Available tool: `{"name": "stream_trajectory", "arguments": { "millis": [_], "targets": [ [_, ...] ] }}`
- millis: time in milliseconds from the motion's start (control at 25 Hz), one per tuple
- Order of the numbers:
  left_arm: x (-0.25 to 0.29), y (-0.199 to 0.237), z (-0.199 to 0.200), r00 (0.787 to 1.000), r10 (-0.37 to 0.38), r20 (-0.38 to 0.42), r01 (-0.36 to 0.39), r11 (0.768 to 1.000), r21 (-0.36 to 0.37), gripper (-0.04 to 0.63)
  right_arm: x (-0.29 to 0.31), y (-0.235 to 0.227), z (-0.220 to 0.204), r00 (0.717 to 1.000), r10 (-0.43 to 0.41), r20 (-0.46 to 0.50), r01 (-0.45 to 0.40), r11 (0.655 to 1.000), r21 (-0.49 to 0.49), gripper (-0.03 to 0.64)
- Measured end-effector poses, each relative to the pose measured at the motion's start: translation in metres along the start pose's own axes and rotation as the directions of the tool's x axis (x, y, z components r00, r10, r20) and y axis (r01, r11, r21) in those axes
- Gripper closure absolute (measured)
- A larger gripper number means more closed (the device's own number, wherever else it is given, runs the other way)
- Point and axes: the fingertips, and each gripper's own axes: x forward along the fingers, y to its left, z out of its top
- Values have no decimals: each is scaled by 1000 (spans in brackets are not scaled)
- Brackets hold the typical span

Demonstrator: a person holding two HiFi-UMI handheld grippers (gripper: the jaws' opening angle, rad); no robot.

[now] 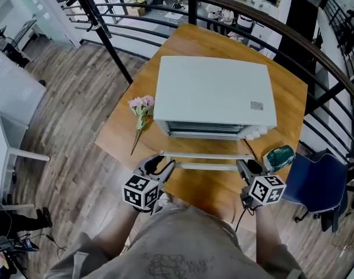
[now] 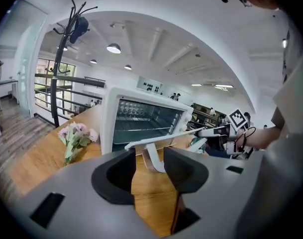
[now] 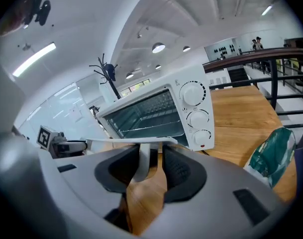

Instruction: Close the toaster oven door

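Note:
A white toaster oven (image 1: 214, 92) stands on a wooden table (image 1: 182, 39). Its door (image 1: 206, 156) hangs open, lying flat toward me, with the handle bar (image 1: 208, 167) along its front edge. My left gripper (image 1: 165, 166) is at the bar's left end and my right gripper (image 1: 243, 166) at its right end. In the left gripper view the handle's bracket (image 2: 152, 158) stands between the jaws of the left gripper (image 2: 150, 166), with a gap beside it. In the right gripper view the other bracket (image 3: 141, 163) sits between the jaws of the right gripper (image 3: 151, 166), close to the left pad and clear of the right one.
A small bunch of pink flowers (image 1: 140, 106) lies left of the oven. A green bag (image 1: 279, 156) rests at the table's right front corner, beside a blue chair (image 1: 316, 185). A dark curved railing (image 1: 293, 36) runs behind the table.

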Motion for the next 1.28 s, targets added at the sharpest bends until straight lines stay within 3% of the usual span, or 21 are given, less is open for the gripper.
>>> {"name": "stream_trajectory", "arguments": {
  "millis": [280, 560, 800, 1080, 1280],
  "targets": [
    [7, 10, 32, 999, 3, 42, -1, 999, -42, 405, 13, 1, 29, 995, 59, -81, -50, 993, 104, 451],
    [15, 18, 57, 997, 31, 70, -29, 999, -41, 414, 24, -4, 52, 979, -39, -202, 64, 991, 121, 456],
    [22, 17, 72, 997, 50, 65, -52, 998, 36, 447, 31, -5, 64, 970, -41, -240, 81, 984, 161, 456],
    [28, 20, 81, 994, 54, 91, -56, 998, 13, 454, 36, -8, 72, 947, -78, -310, 133, 978, 162, 469],
    [34, 26, 95, 989, 83, 122, -88, 995, 38, 457, 32, -4, 89, 942, -83, -324, 145, 974, 171, 461]
  ]
}}
